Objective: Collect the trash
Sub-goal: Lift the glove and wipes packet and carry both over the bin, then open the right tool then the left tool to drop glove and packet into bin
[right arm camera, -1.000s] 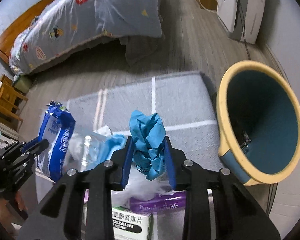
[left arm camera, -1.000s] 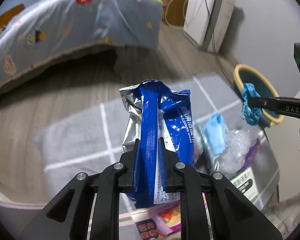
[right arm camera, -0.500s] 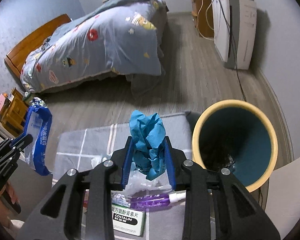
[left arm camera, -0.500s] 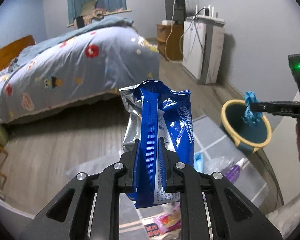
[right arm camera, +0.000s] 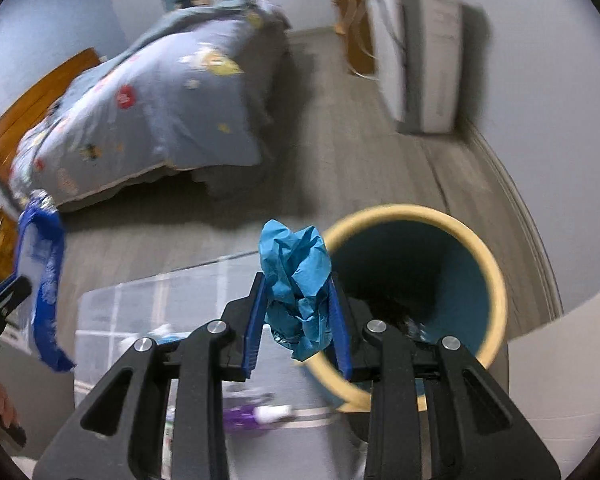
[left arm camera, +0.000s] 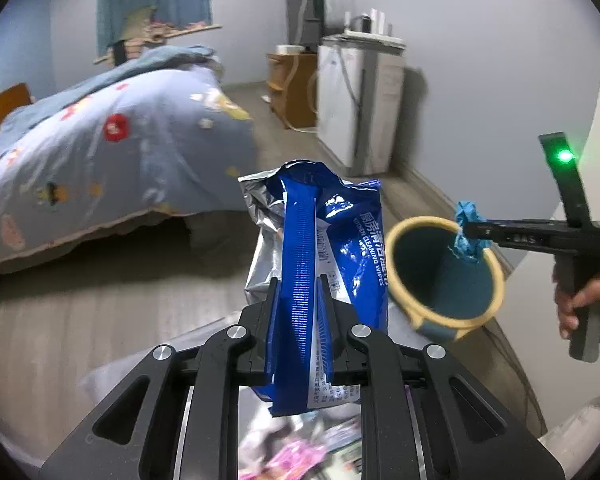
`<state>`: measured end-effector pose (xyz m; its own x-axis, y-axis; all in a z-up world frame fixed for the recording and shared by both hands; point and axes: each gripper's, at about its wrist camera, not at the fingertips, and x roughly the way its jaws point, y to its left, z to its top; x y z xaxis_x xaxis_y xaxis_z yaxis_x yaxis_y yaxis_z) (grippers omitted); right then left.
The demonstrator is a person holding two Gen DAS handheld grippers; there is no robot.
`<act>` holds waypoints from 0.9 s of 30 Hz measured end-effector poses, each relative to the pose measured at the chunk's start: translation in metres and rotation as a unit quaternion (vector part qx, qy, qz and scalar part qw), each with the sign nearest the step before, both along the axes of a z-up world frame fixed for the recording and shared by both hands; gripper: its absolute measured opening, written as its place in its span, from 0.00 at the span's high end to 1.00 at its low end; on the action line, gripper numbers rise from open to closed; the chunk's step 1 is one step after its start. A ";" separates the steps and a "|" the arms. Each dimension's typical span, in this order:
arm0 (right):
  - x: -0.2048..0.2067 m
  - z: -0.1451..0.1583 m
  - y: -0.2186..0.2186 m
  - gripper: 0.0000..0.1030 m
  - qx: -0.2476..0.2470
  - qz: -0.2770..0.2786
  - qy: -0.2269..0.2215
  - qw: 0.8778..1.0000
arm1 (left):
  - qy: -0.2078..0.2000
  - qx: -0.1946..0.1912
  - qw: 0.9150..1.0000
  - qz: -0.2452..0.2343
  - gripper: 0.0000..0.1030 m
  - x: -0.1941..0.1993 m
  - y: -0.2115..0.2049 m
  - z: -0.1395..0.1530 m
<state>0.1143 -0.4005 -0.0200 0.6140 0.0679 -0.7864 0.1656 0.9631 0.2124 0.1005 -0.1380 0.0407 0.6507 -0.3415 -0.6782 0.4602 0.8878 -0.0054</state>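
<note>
My left gripper (left arm camera: 298, 312) is shut on a blue and silver wipes packet (left arm camera: 320, 264) and holds it upright in the air, left of the bin. My right gripper (right arm camera: 298, 312) is shut on a crumpled blue paper wad (right arm camera: 296, 280) and holds it at the near left rim of the bin (right arm camera: 488, 264), a teal bin with a yellow rim. In the left wrist view the right gripper (left arm camera: 470, 232) holds the wad (left arm camera: 468, 228) over the bin's (left arm camera: 444, 276) far right rim. The packet also shows at the left in the right wrist view (right arm camera: 40, 280).
A grey rug (right arm camera: 148, 304) below holds more litter: a purple tube (right arm camera: 252, 416) and pink wrappers (left arm camera: 296, 452). A bed with a blue quilt (left arm camera: 100, 160) stands behind. A white appliance (left arm camera: 360, 104) and a wooden cabinet (left arm camera: 292, 88) line the right wall.
Both grippers have risen and tilted up, away from the rug. The right gripper has carried the blue wad to the bin's mouth. The left gripper has come nearer the bin with the packet.
</note>
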 end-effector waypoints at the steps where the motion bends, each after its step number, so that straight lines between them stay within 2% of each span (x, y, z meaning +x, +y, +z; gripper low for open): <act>1: 0.000 -0.004 -0.013 0.71 0.006 -0.015 0.005 1.000 | 0.003 -0.001 1.000 -0.007 0.82 0.003 -0.008 -0.003; 5: -0.003 -0.023 -0.049 0.71 0.020 -0.062 0.020 0.998 | 0.027 -0.008 0.999 -0.043 0.82 0.015 -0.050 -0.013; 12: -0.010 -0.050 -0.082 0.71 0.049 -0.107 0.042 0.992 | 0.037 0.015 0.995 -0.092 0.82 0.023 -0.112 -0.036; 17: -0.012 -0.062 -0.096 0.71 0.049 -0.126 0.052 0.989 | 0.055 0.022 0.992 -0.108 0.82 0.030 -0.139 -0.055; 22: -0.018 -0.075 -0.111 0.71 0.076 -0.152 0.064 0.983 | 0.078 0.032 0.989 -0.123 0.82 0.036 -0.165 -0.083; 27: -0.026 -0.078 -0.122 0.70 0.111 -0.177 0.054 0.976 | 0.092 0.038 0.985 -0.139 0.81 0.038 -0.186 -0.103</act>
<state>0.0885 -0.5224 -0.0977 0.5446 0.0431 -0.8376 0.5123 0.7736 0.3729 0.1385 -0.3238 -0.0622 0.4016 -0.4339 -0.8065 0.6837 0.7280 -0.0512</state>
